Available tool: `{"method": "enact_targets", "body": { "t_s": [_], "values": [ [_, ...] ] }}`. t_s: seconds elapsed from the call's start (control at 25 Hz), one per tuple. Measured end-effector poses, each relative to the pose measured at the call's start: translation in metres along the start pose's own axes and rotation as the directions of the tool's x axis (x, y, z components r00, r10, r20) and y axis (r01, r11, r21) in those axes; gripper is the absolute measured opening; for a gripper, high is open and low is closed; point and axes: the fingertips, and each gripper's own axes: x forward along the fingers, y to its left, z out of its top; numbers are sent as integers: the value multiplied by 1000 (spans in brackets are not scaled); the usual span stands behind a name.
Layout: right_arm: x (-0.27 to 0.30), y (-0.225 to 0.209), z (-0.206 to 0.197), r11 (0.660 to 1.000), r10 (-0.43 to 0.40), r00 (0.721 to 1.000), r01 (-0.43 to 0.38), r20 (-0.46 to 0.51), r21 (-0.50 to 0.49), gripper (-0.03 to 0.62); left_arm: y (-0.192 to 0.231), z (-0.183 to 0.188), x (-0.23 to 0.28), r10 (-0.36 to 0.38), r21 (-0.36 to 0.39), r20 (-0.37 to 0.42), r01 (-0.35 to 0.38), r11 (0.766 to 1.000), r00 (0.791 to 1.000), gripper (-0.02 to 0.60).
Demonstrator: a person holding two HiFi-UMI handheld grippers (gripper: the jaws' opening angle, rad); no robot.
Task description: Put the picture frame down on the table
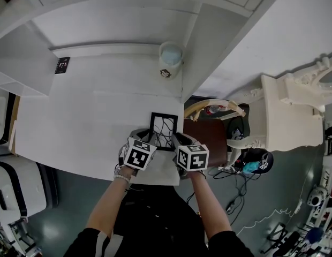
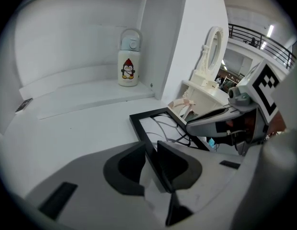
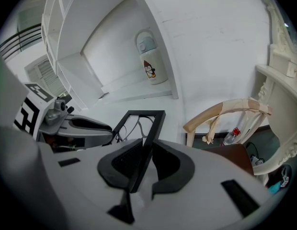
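Though jaws stand approx half-open, left gripper [image 2: 151, 152] & right gripper [image 3: 147, 150] each clamp a side rail of the picture frame [image 1: 164, 126], lower centre at the table [image 1: 91, 116] edge. Only gripper views show the bottle [image 2: 128, 61] w/ penguin print.

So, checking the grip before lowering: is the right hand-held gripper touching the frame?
Touching. The right gripper view shows the right hand-held gripper closed on the frame, its black edge pinched between both pads.

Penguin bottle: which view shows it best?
Left gripper view: the penguin bottle stands upright, print facing the camera. Right gripper view shows it tilted and smaller; head view shows mostly its lid from above.
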Motion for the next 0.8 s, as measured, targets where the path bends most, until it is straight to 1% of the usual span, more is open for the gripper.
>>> {"method": "enact_targets", "body": {
  "t_s": [0.12, 0.2, 0.28, 0.32, 0.48, 0.64, 0.8],
  "values": [
    [-2, 3, 2, 999, 27, 1000, -27, 9, -17, 68, -1, 2, -4, -26, -21, 18, 27, 999, 999, 77],
    [-5, 5, 5, 999, 49, 999, -48, 20, -25, 98, -3, 6, -8, -55, -41, 42, 57, 998, 998, 78],
    [-10, 7, 6, 997, 60, 998, -59, 26, -52, 107, -5, 9, -13, -82, -40, 56, 84, 996, 995, 78],
    [-13, 9, 6, 996, 61, 998, -59, 26, -71, 107, -6, 9, -16, -93, -31, 57, 95, 995, 994, 82],
    [-24, 14, -5, 987, 59, 998, -56, 11, -151, 107, -13, -1, -27, -121, 28, 43, 120, 992, 992, 129],
    [-34, 21, -18, 973, 59, 998, -58, -1, -223, 121, -23, -18, -33, -133, 102, 19, 130, 986, 991, 146],
    [-39, 30, -34, 956, 67, 997, -74, -34, -283, 123, -30, -37, -34, -137, 126, -32, 140, 982, 990, 155]
  ]
}}
